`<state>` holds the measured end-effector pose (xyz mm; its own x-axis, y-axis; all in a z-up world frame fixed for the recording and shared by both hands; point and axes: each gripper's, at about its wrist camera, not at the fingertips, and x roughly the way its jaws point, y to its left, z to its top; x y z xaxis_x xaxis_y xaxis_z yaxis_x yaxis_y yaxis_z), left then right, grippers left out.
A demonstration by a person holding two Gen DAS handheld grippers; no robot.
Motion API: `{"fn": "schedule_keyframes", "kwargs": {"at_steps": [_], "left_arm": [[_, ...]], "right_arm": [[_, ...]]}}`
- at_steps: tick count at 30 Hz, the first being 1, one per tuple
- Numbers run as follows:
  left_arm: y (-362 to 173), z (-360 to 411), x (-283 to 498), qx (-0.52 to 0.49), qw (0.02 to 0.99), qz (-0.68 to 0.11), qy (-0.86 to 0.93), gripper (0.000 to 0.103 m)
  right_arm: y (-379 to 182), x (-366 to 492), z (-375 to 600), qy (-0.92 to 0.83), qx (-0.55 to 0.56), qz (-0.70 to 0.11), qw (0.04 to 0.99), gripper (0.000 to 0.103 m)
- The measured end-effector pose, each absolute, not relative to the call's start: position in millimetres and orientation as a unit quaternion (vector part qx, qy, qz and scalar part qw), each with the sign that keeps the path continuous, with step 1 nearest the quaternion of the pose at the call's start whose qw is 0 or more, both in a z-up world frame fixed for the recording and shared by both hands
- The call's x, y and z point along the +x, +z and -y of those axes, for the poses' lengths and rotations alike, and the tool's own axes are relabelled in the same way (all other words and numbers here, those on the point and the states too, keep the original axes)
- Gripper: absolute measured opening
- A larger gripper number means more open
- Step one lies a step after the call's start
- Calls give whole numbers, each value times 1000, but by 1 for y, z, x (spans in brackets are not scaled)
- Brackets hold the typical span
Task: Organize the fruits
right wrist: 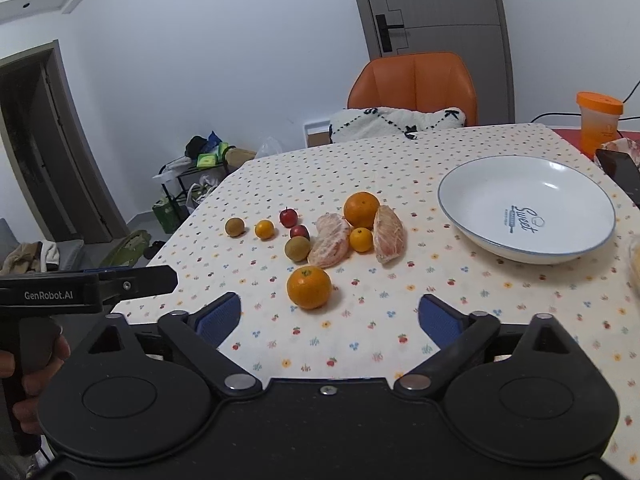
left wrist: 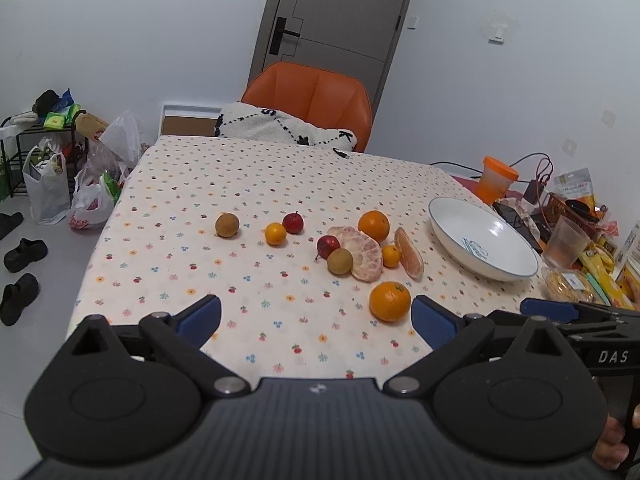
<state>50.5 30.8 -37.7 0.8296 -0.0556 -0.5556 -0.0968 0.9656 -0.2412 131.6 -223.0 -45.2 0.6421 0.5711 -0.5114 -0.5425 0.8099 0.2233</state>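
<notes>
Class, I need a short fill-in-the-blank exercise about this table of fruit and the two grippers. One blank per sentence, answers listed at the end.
1. The white bowl holds ____ fruit.
2. The fruit nearest the right gripper is an ____.
3. The jaws of the left gripper stand ____.
4. The chair behind the table is coloured ____.

Answers: no; orange; open; orange

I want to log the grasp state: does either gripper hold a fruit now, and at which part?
Nothing is held. The left gripper and right gripper are both open and empty above the tablecloth; the nearest orange lies untouched.
</notes>
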Motion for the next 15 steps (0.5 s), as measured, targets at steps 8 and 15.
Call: {"fn": "schedule_keyframes", "kwargs": {"at_steps": [8, 15], "left_arm": [[-46, -36, 67, -140, 945, -295, 9, 94], [-52, -40, 81, -147, 943, -300, 8, 85]], "right_arm": [[-50, 148, 212, 326, 33, -301, 896, 79], [-59, 165, 200, 337, 36, -318, 885, 67]]}}
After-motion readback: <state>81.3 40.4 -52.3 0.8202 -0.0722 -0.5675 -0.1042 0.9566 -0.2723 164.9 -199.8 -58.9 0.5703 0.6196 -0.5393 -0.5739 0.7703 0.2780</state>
